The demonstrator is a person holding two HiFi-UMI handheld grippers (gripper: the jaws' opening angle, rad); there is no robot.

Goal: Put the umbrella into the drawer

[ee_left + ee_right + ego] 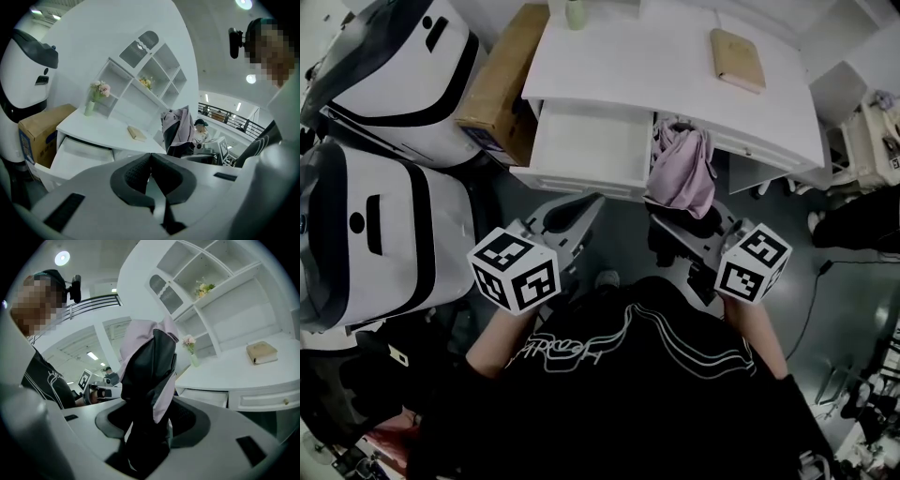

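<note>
The folded umbrella point(682, 173), pink and black, stands upright in my right gripper point(680, 223), which is shut on its lower part; in the right gripper view the umbrella point(150, 376) rises from between the dark pads point(187, 420). It hangs just in front of the white desk point(656, 66), right of the open drawer point(586, 145). The drawer point(79, 152) looks empty inside. My left gripper point(581, 211) is below the drawer's front edge; its pads point(136, 176) meet at the tip with nothing between them. The left gripper view shows the umbrella point(178, 131) at the right.
A tan book point(737, 58) lies on the desk, and a vase of flowers point(93, 101) stands at its back by a white shelf unit point(145, 70). A cardboard box point(502, 80) and two large white machines point(384, 234) stand left of the desk.
</note>
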